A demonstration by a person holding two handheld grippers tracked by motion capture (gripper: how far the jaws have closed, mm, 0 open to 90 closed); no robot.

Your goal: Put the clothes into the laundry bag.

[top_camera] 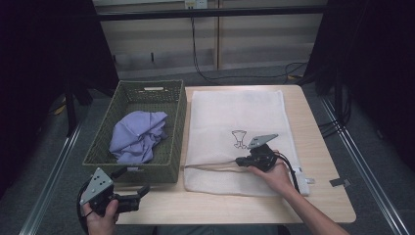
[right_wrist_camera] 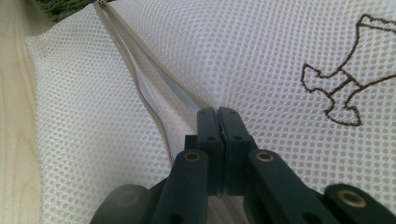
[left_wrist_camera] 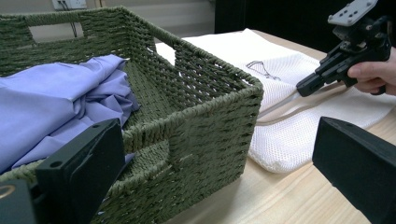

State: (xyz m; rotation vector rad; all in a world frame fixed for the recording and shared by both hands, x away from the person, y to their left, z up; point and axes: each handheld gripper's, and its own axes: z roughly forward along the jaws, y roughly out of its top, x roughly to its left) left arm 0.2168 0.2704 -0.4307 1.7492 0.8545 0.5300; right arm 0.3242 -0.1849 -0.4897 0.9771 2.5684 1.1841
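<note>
A white mesh laundry bag lies flat on the wooden table, with a brown stitched figure on it. Its zipper runs along the near side and gapes open from the left end up to my right gripper. That gripper is shut on the zipper's upper edge. To the bag's left stands a green woven basket holding a crumpled lilac garment. My left gripper is open and holds nothing. It sits at the table's front left corner, just before the basket's near wall.
A small grey piece lies near the table's right front edge, beside a white tag at the bag's corner. Bare tabletop runs along the front. Dark curtains and floor cables surround the table.
</note>
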